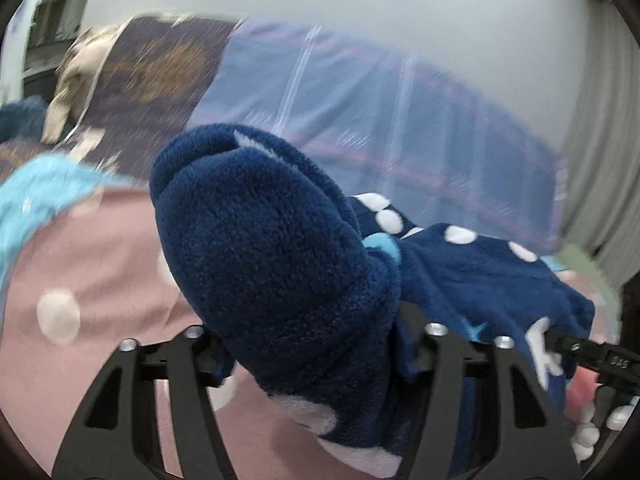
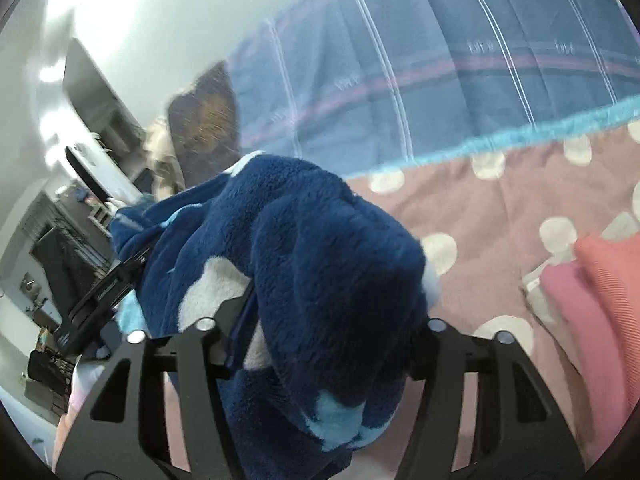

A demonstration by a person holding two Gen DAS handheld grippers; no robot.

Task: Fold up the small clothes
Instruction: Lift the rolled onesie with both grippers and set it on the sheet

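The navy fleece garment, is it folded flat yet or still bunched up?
Bunched: the navy fleece garment hangs crumpled between left gripper and right gripper.

We see a pale wall (image 1: 360, 0) and a gray curtain (image 1: 600, 160) at the side. A pink spotted blanket (image 2: 500, 208) lies by a blue striped one (image 2: 440, 60). Dark shelves (image 2: 64, 256) stand far off, under a bright light (image 2: 100, 4).
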